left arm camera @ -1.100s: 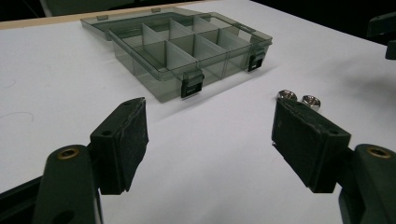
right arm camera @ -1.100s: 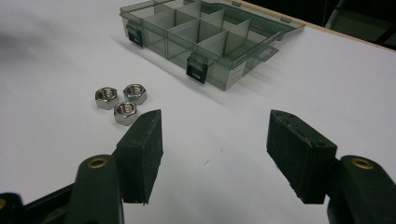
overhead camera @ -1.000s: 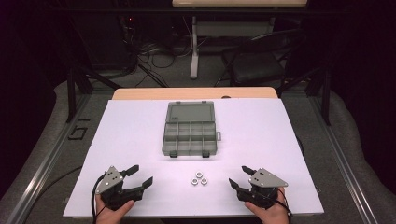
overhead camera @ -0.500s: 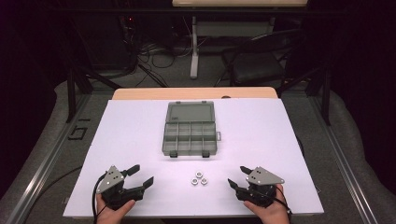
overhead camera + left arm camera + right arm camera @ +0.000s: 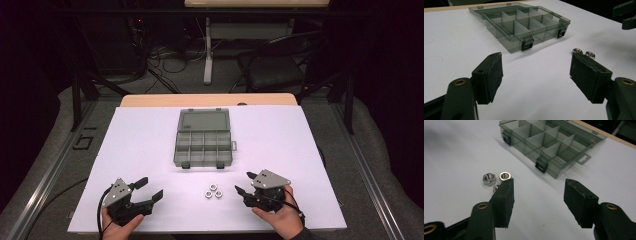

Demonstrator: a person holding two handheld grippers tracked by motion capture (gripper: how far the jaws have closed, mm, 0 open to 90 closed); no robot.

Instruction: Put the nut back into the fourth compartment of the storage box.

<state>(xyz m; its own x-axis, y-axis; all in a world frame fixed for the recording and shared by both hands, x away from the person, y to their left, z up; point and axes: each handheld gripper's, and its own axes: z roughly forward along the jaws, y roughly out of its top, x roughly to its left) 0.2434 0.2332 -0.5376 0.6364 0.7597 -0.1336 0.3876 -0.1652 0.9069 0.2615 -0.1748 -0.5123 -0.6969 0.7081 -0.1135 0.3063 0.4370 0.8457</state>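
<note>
- Right tongs [image 5: 243, 184] sit near the worktop's front edge at about 5 o'clock. The jaws gape with nothing between them, and they've just been closing in a little. They're aimed at the nuts.
- Left tongs [image 5: 150, 188] are at about 7 o'clock, spread wide and empty, hovering over bare worktop [image 5: 280, 130].
- Three small hex nuts [image 5: 213, 191] lie bunched together between the two tongs, just left of the right jaw tips. In the right gripper view [image 5: 497, 179] one is half hidden behind the left jaw.
- My worry: they're so tightly clustered that closing on one could nudge the others and send them rolling, or the tongs might pinch two at once. They're smooth and low, so one could easily squirt out from the pads.
- The compartment box [image 5: 202, 141] sits toward 12 o'clock from the nuts, lid flipped open at the back. Every compartment I can see looks empty.
</note>
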